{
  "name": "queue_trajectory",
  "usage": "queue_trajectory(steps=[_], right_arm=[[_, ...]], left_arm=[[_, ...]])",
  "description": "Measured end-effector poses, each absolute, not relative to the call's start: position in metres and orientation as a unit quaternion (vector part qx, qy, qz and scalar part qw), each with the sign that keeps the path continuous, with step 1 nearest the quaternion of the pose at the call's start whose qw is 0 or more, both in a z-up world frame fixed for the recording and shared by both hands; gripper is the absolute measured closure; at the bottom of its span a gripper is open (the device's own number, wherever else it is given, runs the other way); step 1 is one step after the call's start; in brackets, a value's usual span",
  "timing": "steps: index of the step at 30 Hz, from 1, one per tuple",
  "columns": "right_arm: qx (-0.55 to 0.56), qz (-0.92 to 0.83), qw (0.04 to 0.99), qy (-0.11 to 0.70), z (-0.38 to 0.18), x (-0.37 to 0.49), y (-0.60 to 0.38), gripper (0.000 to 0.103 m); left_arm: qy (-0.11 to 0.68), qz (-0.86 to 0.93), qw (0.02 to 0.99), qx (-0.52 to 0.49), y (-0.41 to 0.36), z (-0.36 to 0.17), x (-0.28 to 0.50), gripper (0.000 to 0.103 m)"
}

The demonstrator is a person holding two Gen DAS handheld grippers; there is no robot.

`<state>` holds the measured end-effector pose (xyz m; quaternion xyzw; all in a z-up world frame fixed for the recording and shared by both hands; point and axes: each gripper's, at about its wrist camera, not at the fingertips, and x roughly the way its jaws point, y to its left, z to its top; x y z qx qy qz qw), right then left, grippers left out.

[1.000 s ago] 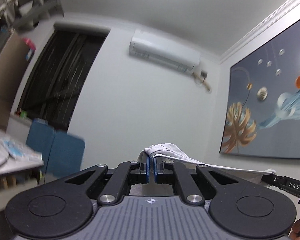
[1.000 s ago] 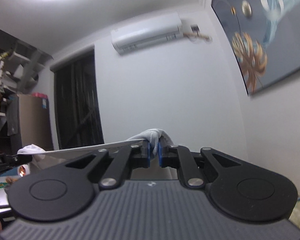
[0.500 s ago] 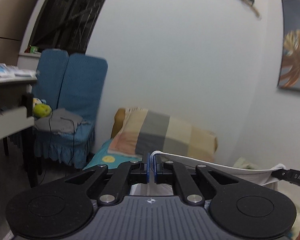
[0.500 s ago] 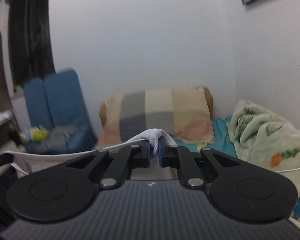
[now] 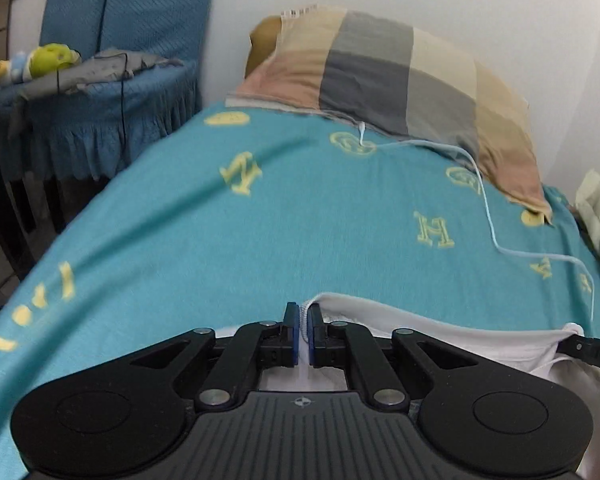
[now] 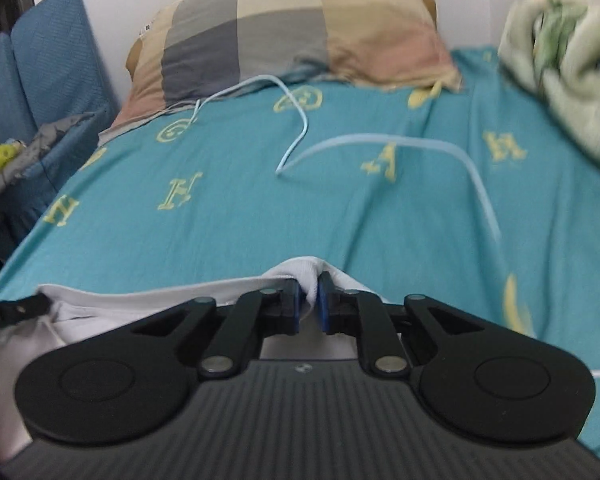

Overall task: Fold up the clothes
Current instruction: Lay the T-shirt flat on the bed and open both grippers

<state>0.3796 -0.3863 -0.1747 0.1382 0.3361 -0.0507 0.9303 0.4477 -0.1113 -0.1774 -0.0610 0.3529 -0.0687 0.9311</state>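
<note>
- Left wrist: our left gripper [image 5: 303, 322] pinches the white garment [image 5: 440, 330] over the teal bedsheet [image 5: 300, 200].
- Our right gripper [image 6: 309, 300] clamps the garment's other corner.

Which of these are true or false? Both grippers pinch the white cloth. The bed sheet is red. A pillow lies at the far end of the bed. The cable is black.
1. Both the left gripper and right gripper pinch the white cloth: true.
2. The bed sheet is red: false, it is teal with yellow letters.
3. A checked pillow lies at the far end: true.
4. The cable is black: false, it is pale blue.
</note>
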Motion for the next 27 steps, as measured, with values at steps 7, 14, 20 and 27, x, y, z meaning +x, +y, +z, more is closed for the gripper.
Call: queue_trajectory(steps=[7,14,20,27], right_arm=[[0.155,-0.015,0.934,0.321,-0.136,0.355,-0.391,0.018],[0.164,-0.009,0.939,0.302,-0.07,0.276,-0.374,0.017],[0.153,0.0,0.947,0.284,-0.028,0.174,-0.348,0.017],[0.129,-0.005,0.953,0.273,-0.01,0.06,-0.318,0.017]], left_arm=[[0.359,-0.107,0.927,-0.034,-0.103,-0.124,0.411,0.014],[0.324,-0.146,0.934,-0.035,-0.071,-0.046,0.307,0.006],[0.319,-0.143,0.933,-0.081,-0.025,-0.009,0.198,0.005],[0.334,-0.127,0.921,-0.158,0.04,0.008,0.091,0.005]])
